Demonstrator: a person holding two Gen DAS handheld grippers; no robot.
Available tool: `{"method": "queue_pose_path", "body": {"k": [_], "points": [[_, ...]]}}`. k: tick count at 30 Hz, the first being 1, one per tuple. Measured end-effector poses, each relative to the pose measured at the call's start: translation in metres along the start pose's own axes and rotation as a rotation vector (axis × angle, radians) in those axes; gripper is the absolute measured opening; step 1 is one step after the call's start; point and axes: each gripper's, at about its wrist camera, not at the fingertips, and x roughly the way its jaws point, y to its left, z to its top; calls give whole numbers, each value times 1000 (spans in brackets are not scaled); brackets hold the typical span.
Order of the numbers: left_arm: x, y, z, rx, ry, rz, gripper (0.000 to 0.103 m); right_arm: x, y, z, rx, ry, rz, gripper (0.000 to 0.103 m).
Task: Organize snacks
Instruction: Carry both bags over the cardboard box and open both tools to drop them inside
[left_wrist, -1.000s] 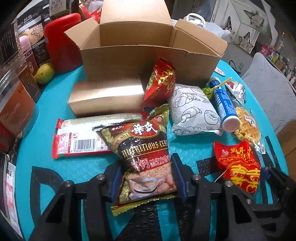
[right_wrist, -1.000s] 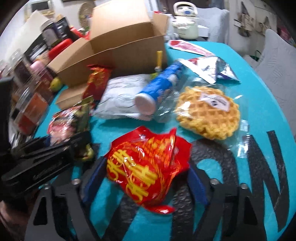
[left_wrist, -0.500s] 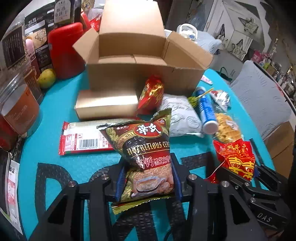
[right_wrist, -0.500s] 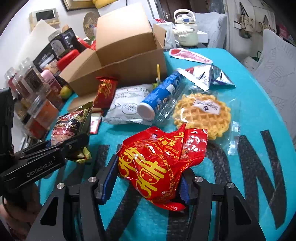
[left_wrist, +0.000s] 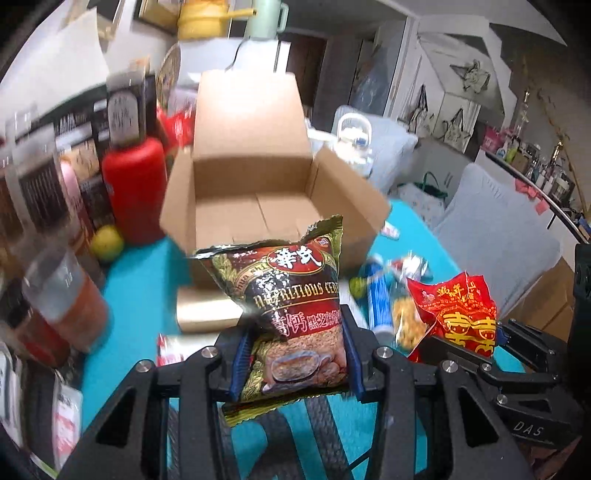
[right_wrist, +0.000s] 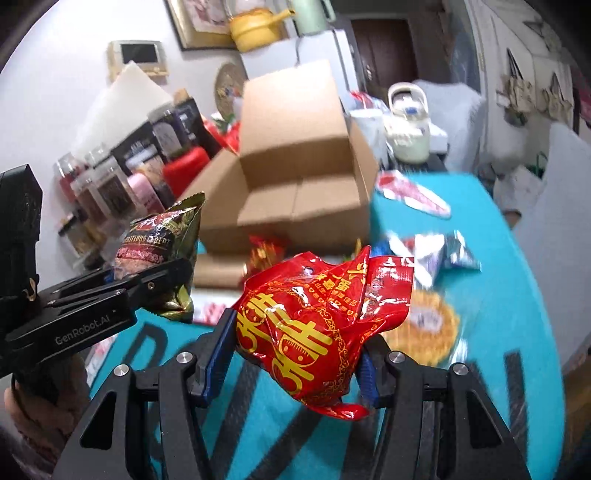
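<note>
My left gripper (left_wrist: 295, 354) is shut on a dark cereal packet (left_wrist: 291, 299), held upright in the air in front of the open cardboard box (left_wrist: 255, 184). My right gripper (right_wrist: 295, 354) is shut on a crumpled red packet with gold characters (right_wrist: 317, 317), also lifted off the teal table (right_wrist: 498, 295). The right wrist view shows the left gripper (right_wrist: 147, 280) with the cereal packet (right_wrist: 162, 243) at the left; the left wrist view shows the red packet (left_wrist: 458, 314) at the right. The box (right_wrist: 299, 184) stands empty beyond both.
On the table lie a waffle pack (right_wrist: 428, 321), a blue tube (left_wrist: 378, 299), silver packets (right_wrist: 439, 251), a small red packet (right_wrist: 266, 254) and a flat carton (left_wrist: 207, 310). Jars (left_wrist: 62, 295), a red canister (left_wrist: 133, 192) and a green fruit (left_wrist: 107, 242) crowd the left side.
Both grippers have risen off the table with their packets and tilted up, so the open box now shows its inside. The snacks left on the table look farther below.
</note>
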Motion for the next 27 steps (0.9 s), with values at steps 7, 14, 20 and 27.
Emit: {"method": "queue_pose_path", "body": {"k": [7, 14, 20, 27], "points": [[2, 2, 41, 15, -77, -17, 42, -2, 9, 51, -87, -90, 10, 57], [15, 10, 85, 10, -146, -18, 42, 13, 9, 93, -131, -145, 34, 57], [33, 22, 117, -15, -198, 7, 42, 39, 4, 124, -137, -181, 30, 57], [70, 37, 140, -43, -200, 33, 42, 79, -2, 154, -144, -183, 28, 57]]}}
